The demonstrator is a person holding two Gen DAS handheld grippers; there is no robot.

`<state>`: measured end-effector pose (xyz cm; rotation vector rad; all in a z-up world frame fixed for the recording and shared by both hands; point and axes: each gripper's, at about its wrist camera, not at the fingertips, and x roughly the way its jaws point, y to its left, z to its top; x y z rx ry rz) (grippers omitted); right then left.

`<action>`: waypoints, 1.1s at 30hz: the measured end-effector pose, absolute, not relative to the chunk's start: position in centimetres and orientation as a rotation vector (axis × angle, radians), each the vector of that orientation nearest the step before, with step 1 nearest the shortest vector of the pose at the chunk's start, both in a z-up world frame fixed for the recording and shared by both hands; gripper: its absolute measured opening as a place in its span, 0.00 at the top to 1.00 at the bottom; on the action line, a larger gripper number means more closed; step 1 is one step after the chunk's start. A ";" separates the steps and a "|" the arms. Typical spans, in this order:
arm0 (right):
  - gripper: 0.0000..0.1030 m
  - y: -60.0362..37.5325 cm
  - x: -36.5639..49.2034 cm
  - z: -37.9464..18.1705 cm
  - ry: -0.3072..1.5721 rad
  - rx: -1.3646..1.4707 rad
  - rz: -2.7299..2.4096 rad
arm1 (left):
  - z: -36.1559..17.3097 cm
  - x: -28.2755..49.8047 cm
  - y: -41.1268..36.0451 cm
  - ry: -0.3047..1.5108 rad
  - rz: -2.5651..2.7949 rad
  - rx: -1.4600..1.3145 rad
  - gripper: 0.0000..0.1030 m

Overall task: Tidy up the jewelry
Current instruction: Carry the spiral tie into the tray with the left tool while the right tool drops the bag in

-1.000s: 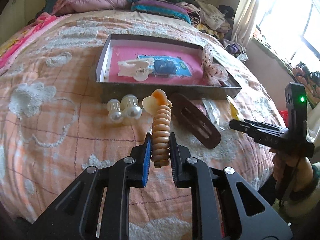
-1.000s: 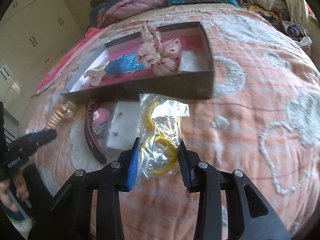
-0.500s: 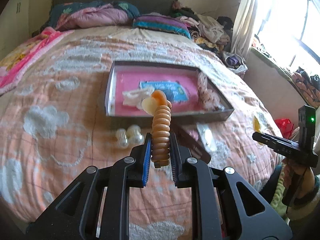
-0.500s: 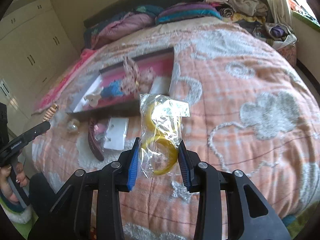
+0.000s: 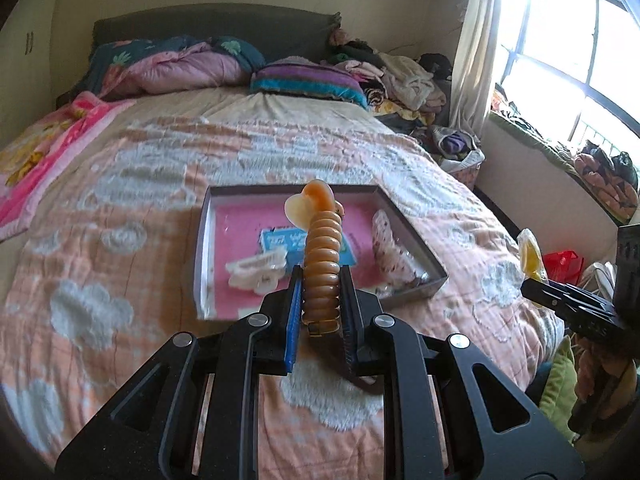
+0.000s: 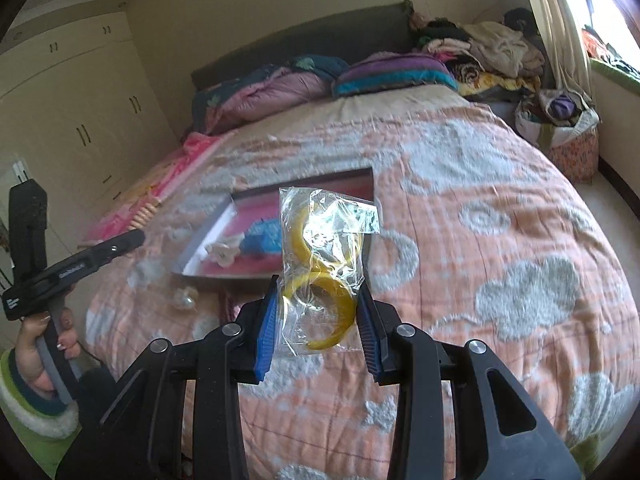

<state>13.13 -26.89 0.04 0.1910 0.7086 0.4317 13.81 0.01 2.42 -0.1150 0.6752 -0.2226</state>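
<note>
My left gripper (image 5: 320,308) is shut on an orange ribbed hair clip (image 5: 322,256) that stands upright above the bed, with its pale heart-shaped end at the top. Beyond it lies a grey box with a pink lining (image 5: 202,256) holding a white claw clip (image 5: 256,272), a blue card (image 5: 280,240) and a spotted bow (image 5: 390,248). My right gripper (image 6: 318,312) is shut on a clear bag of yellow hoops (image 6: 322,276), lifted over the bed. The same grey box (image 6: 208,240) lies past it. The left gripper (image 6: 100,256) shows at the left of the right wrist view.
Pearl-like pieces (image 6: 186,300) sit on the peach cloud-patterned bedspread (image 5: 120,200) in front of the box. Pillows and piled clothes (image 5: 400,76) line the headboard. A window (image 5: 568,60) is at the right, wardrobes (image 6: 80,120) at the left. A hand in a green sleeve (image 6: 44,344) holds the left tool.
Both grippers have risen from the bedspread with their items still held. The box and bed now look smaller and farther below, and the loose items in front of the box have dropped out of the left view.
</note>
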 end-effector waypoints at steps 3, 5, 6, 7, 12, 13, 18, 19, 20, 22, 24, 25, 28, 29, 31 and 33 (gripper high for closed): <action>0.67 -26.5 13.3 1.2 0.681 0.188 0.443 | 3.0 14.4 -0.5 0.666 -0.231 -0.113 0.90; 0.67 -26.1 13.4 2.0 0.664 0.184 0.452 | 3.3 14.8 -0.7 0.659 -0.237 -0.116 0.90; 0.67 -26.0 13.5 2.4 0.656 0.180 0.455 | 3.4 14.9 -0.8 0.658 -0.241 -0.122 0.90; 0.67 -25.7 13.6 2.9 0.646 0.174 0.458 | 3.4 15.1 -0.8 0.657 -0.245 -0.127 0.90; 0.67 -24.9 14.2 4.4 0.614 0.158 0.475 | 3.6 16.0 -1.2 0.655 -0.257 -0.134 0.90; 0.67 -24.6 14.3 4.8 0.607 0.154 0.479 | 3.6 16.1 -1.4 0.655 -0.258 -0.131 0.90; 0.67 -23.7 15.0 5.8 0.592 0.141 0.495 | 3.5 17.0 -1.7 0.659 -0.261 -0.117 0.90; 0.67 -23.6 15.2 6.0 0.588 0.138 0.496 | 3.4 17.2 -1.9 0.661 -0.261 -0.112 0.90; 0.67 -23.5 15.4 6.2 0.585 0.136 0.496 | 3.4 17.3 -2.0 0.661 -0.261 -0.107 0.90; 0.67 -23.2 15.9 6.5 0.579 0.133 0.497 | 3.3 17.6 -2.2 0.664 -0.259 -0.094 0.90; 0.67 -23.1 16.4 6.6 0.576 0.131 0.495 | 3.0 18.0 -2.4 0.671 -0.261 -0.090 0.90; 0.67 -23.1 16.5 6.6 0.575 0.131 0.495 | 2.9 18.2 -2.5 0.675 -0.262 -0.089 0.90; 0.67 -23.0 17.2 6.6 0.575 0.129 0.491 | 2.3 18.7 -2.7 0.686 -0.263 -0.079 0.90; 0.67 -22.9 17.5 6.6 0.576 0.129 0.490 | 2.1 18.9 -2.8 0.692 -0.264 -0.077 0.90; 0.67 -22.9 18.1 6.5 0.580 0.127 0.488 | 1.6 19.3 -3.0 0.703 -0.268 -0.074 0.91; 0.67 -22.8 18.8 6.1 0.588 0.123 0.481 | 1.2 19.7 -3.2 0.711 -0.272 -0.068 0.95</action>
